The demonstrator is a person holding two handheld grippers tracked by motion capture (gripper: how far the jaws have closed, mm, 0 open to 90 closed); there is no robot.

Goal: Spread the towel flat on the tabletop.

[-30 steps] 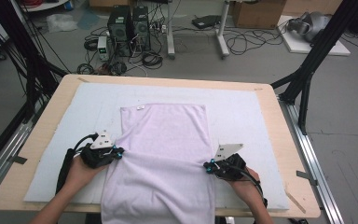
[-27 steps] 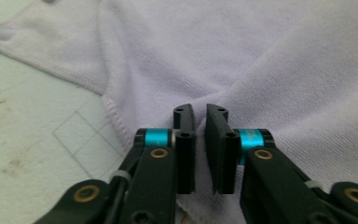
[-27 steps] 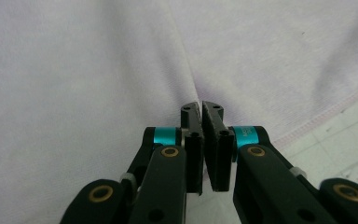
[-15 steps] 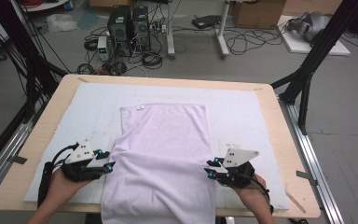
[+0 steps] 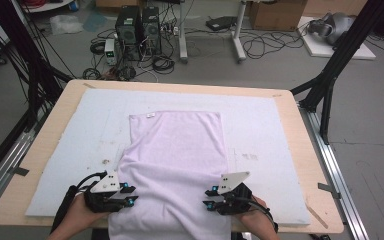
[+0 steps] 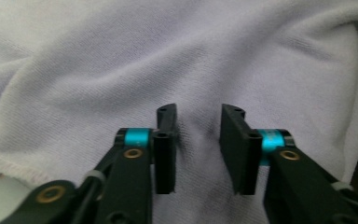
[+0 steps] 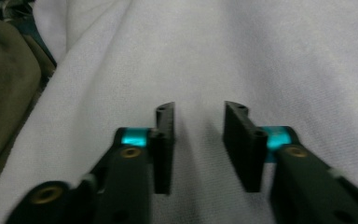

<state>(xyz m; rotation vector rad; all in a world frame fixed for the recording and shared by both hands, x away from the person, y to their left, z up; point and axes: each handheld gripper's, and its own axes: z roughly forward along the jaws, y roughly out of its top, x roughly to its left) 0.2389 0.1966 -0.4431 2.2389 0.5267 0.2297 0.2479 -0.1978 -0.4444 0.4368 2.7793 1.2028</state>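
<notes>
Wooden table (image 5: 50, 135) with rounded corners, set on a grey floor; covered almost edge to edge by a pale foam mat (image 5: 260, 130), leaving a strip of bare wood along each side; black frame legs (image 5: 330, 75) standing off the far right corner and the far left corner; two computer towers (image 5: 137, 30) and loose cables on the floor beyond the far edge.

Pale lilac towel (image 5: 177, 150) spread on the middle of the mat, far edge straight and flat, small white label (image 5: 150, 115) near its far left corner; near part doubled into a wider, rumpled layer running over the near edge of the table; soft folds in the terry in the left gripper view (image 6: 121, 70); smoother cloth in the right gripper view (image 7: 261, 56).

Left gripper (image 5: 128, 194) at the towel's left border, close to the near edge of the table, held in a hand (image 5: 80, 215); jaws parted with a narrow gap after closing in just now, cloth behind them, nothing pinched (image 6: 198, 140).

Right gripper (image 5: 209, 198) at the towel's right border, opposite the left one, held in a hand (image 5: 255, 222); jaws likewise parted after closing in just now, resting over the cloth, gripping nothing (image 7: 198, 140).
</notes>
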